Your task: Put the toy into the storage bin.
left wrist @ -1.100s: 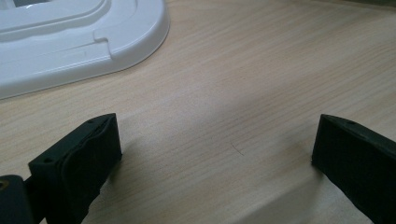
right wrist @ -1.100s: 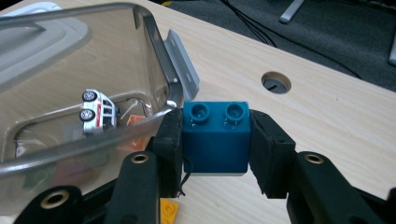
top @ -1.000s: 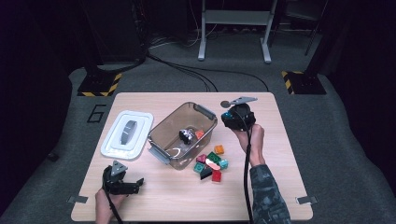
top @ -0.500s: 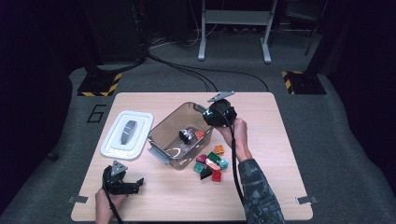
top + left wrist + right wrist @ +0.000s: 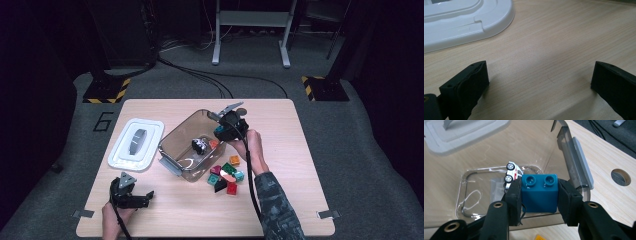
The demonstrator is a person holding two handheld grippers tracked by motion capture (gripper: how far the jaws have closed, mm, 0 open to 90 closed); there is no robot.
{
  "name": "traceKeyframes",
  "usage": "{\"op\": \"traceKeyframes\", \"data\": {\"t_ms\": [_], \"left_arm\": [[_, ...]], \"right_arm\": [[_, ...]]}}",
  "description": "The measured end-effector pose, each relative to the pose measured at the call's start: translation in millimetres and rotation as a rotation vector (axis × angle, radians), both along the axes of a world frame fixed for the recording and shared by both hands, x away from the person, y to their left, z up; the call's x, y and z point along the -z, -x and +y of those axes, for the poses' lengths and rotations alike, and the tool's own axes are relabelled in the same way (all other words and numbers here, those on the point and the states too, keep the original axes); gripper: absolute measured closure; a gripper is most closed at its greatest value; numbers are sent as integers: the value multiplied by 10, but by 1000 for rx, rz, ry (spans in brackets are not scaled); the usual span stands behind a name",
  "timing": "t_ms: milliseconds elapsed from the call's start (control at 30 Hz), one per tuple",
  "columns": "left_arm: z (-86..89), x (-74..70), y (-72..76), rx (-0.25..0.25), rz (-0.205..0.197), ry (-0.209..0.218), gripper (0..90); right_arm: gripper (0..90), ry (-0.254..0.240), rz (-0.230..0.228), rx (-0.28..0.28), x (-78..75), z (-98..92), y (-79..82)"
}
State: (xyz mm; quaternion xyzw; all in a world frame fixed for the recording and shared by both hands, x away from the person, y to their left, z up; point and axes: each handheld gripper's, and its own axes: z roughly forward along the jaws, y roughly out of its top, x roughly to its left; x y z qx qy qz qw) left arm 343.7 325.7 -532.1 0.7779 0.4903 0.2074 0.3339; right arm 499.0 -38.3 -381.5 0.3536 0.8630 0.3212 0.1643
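My right gripper (image 5: 539,195) is shut on a teal two-stud brick (image 5: 539,193) and holds it over the clear plastic bin (image 5: 567,152). Inside the bin a white toy car (image 5: 511,173) lies on its side, just beyond the brick. From above, the right gripper (image 5: 223,131) hangs over the bin's (image 5: 172,150) right rim, near the toy car (image 5: 200,145) and a small orange piece (image 5: 214,144). My left gripper (image 5: 136,199) rests near the table's front left corner, open. Its fingers (image 5: 465,86) stand wide apart over bare wood.
A white bin lid (image 5: 136,144) lies left of the bin, and its corner (image 5: 469,20) shows ahead of the left gripper. Several coloured bricks (image 5: 226,176) sit in a loose pile right of the bin. A round hole (image 5: 620,177) is in the tabletop.
The right hand has carried the teal brick leftward from the table's back right to above the bin's right rim. The left gripper has stayed put.
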Motion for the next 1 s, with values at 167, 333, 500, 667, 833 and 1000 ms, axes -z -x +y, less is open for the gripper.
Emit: {"op": "traceKeyframes", "data": {"t_ms": [167,333,500,667,833,1000], "left_arm": [[0,-1,0,0,1,0,11],[0,-1,0,0,1,0,11],[0,-1,0,0,1,0,11],[0,-1,0,0,1,0,11],[0,-1,0,0,1,0,11],[0,-1,0,0,2,0,11]], "right_arm": [[476,34,17,-2,7,21,-6],[290,2,3,24,-18,-17,57],[164,-65,-26,39,-53,-134,196],[133,-104,-33,70,-13,-290,350],[93,-109,-31,114,117,-408,482],[65,-120,11,157,341,-542,613]]}}
